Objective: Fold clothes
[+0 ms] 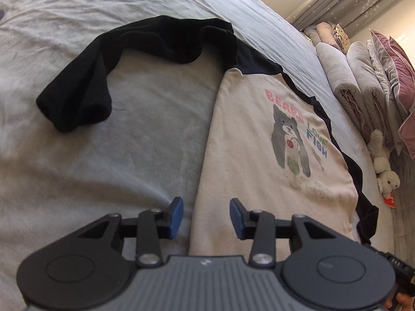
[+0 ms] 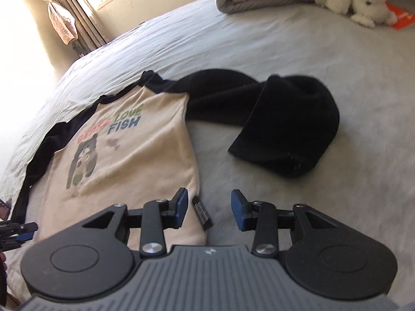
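Shirt (image 1: 259, 140) just beyond left gripper (image 1: 206, 216)

shirt (image 1: 259, 140): cream body, black sleeves, bear print up, flat on the bed (image 1: 129, 155)
sleeve (image 1: 109, 70): black, stretched sideways, cuff bent

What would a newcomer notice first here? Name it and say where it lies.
The cream shirt with its bear print lies flat on the grey bed, one black sleeve flung out sideways and bent back. Both grippers, left gripper and right gripper, hover open near its hem.
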Action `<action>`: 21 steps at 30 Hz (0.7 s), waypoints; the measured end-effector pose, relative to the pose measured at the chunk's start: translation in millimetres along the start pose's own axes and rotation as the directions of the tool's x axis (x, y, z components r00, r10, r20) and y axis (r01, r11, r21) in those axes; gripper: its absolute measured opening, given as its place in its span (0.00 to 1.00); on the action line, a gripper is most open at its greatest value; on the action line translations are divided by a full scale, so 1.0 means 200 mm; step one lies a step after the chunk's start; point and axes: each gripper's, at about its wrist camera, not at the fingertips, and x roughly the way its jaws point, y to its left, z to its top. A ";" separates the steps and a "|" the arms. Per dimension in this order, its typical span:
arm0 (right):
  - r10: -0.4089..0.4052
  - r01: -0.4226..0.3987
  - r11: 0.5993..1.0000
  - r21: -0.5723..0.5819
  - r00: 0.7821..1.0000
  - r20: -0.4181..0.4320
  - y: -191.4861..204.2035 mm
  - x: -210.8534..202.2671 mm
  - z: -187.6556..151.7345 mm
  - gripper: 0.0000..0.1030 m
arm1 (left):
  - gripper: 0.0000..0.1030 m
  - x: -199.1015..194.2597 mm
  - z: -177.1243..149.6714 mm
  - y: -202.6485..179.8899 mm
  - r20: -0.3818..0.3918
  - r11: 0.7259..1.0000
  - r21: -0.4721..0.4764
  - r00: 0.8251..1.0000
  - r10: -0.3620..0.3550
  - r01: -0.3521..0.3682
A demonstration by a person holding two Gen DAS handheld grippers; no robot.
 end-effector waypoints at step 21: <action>0.015 0.002 0.987 -0.162 0.994 0.104 0.32 -0.11 -0.48 0.40 | 0.29 -0.06 -0.27 0.19 0.036 0.955 -0.246 0.986 -0.165 0.169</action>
